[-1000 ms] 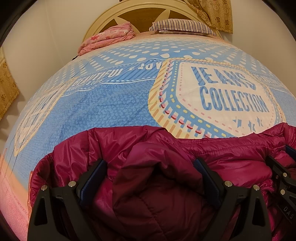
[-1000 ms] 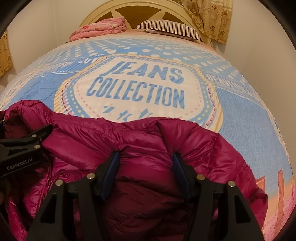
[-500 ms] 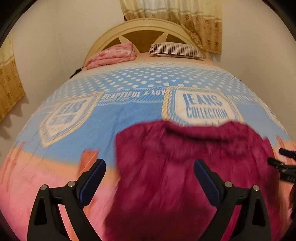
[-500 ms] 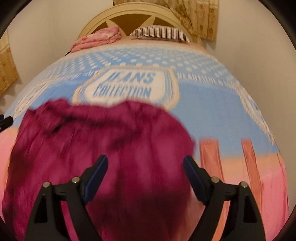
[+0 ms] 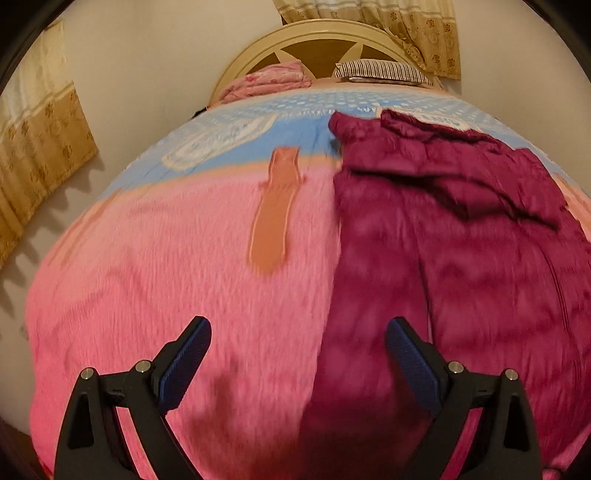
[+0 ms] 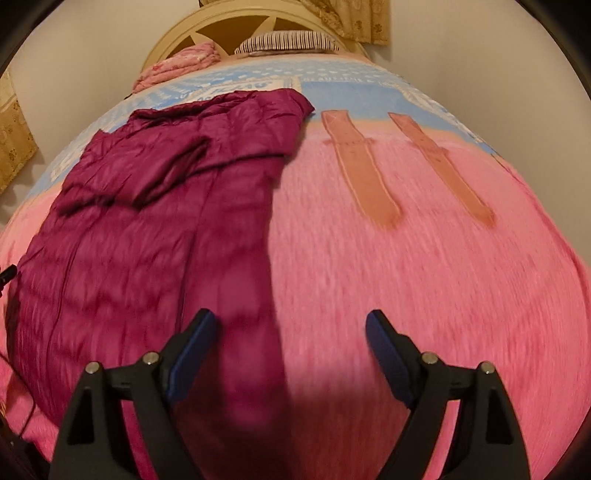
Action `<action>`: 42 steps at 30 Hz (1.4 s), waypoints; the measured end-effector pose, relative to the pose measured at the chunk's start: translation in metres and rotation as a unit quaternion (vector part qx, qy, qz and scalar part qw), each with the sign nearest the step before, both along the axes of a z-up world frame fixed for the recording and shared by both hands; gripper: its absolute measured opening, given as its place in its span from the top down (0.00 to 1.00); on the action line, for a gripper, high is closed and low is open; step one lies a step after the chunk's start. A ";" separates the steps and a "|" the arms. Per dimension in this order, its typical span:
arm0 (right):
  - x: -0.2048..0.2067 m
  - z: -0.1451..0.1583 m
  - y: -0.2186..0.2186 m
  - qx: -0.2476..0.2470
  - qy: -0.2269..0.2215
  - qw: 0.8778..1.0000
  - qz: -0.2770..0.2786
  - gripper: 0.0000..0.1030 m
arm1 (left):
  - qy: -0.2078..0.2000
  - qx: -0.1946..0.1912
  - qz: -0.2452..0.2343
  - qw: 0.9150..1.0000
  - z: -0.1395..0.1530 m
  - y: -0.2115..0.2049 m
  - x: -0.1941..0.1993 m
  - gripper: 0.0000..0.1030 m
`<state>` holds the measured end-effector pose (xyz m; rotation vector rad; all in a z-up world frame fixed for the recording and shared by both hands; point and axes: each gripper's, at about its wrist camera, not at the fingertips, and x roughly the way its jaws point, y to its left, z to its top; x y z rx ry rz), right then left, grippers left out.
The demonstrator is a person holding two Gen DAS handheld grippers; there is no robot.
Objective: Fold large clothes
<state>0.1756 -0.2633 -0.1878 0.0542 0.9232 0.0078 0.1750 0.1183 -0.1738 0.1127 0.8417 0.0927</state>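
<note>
Ahead of my gripper: a pink-and-blue bedspread (image 5: 177,266), cream arched headboard (image 5: 314,35), striped pillow (image 5: 384,70), gold curtains (image 5: 413,29).

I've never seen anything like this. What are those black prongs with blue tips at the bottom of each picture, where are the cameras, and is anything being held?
There is no robot here: a person holds a hand tool in each hand, each with two fingers, and a wide-angle camera on each tool looks forward along them. One picture is from the left gripper, the other from the right gripper. Both look down at a bed with a pink and blue blanket. A dark red puffer jacket lies spread on it. At the far end sit a striped pillow and folded pink bedding. Neither tool holds anything: both stand open above the jacket's near end, and the right one's fingers have just been opening.
</note>
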 end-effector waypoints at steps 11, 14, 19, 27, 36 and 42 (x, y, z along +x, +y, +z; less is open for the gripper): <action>-0.061 -0.019 0.004 0.029 0.011 0.999 0.003 0.23 | 0.012 -0.052 -0.009 0.999 -0.026 0.001 -0.052 0.06; -0.073 -0.024 0.011 0.015 0.001 1.000 0.014 0.38 | 0.011 -0.066 -0.013 0.998 -0.027 0.002 -0.055 0.07; -0.081 -0.023 0.018 0.034 -0.011 0.999 0.032 0.88 | 0.020 -0.101 -0.066 0.993 -0.021 -0.011 -0.062 0.67; -0.097 -0.002 0.014 0.067 -0.049 0.996 0.046 0.94 | -0.021 -0.066 -0.101 0.992 0.013 -0.027 -0.082 0.95; -0.135 0.083 -0.004 0.086 -0.146 0.984 0.056 0.97 | -0.120 -0.086 -0.136 0.980 0.111 -0.015 -0.128 0.97; -0.154 0.147 -0.024 0.085 -0.239 0.966 0.042 0.99 | -0.166 -0.115 -0.136 0.970 0.160 -0.003 -0.143 0.97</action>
